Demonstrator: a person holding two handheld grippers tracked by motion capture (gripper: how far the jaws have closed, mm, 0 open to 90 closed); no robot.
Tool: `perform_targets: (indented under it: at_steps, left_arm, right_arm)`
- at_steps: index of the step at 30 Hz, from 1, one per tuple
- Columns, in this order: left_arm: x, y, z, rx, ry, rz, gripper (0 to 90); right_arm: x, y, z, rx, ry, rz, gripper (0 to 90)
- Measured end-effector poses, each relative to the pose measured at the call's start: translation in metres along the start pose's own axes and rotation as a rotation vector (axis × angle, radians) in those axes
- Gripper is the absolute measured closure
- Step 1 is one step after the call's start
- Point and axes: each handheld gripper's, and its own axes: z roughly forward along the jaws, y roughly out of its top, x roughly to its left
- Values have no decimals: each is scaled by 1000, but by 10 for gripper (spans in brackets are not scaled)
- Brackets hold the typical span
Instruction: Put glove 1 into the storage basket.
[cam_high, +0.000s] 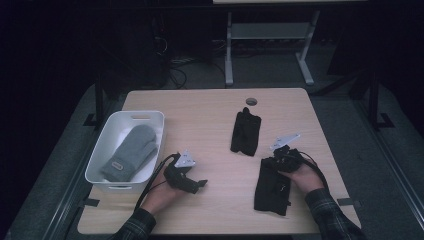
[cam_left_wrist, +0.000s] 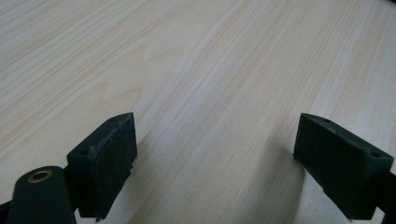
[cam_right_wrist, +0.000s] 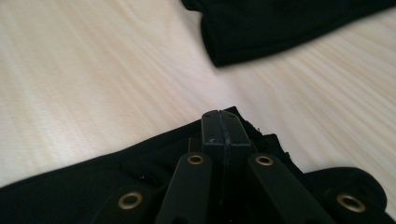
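Pale wooden table (cam_high: 210, 115) from above: left gripper (cam_high: 200, 184) beside white plastic bin (cam_high: 100, 165), right gripper (cam_high: 270, 162) on near black fabric glove (cam_high: 272, 192). Left gripper view: jaws wide apart over bare wood. Right gripper view: jaws pinched on the near glove's edge (cam_right_wrist: 140, 158).

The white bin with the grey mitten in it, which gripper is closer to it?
Left. The left gripper sits just beside the white bin, open over bare table. The right gripper is far across, on a black glove.

Far black glove (cam_right_wrist: 285, 25) blurred, cut off by top edge.
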Motion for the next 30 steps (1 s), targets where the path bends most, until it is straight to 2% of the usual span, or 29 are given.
perform_targets:
  at_steps: [10, 14, 17, 20, 26, 30]
  left_arm:
    - [0, 0, 0, -1, 0, 0, 123]
    - [0, 0, 0, -2, 0, 1, 123]
    - [0, 0, 0, -2, 0, 1, 123]
    - [0, 0, 0, -5, 1, -1, 123]
    - [0, 0, 0, -1, 1, 0, 124]
    - [0, 0, 0, -1, 1, 0, 123]
  right_arm:
    - [26, 8, 6, 1, 52, -68, 900]
    - [27, 8, 3, -8, 56, -70, 900]
    - [23, 7, -5, -40, 41, -60, 900]
    - [17, 2, -14, -66, 24, -43, 821]
    - [5, -19, -35, -118, -47, 14, 576]
    - [-5, -38, -45, -126, -83, 79, 422]
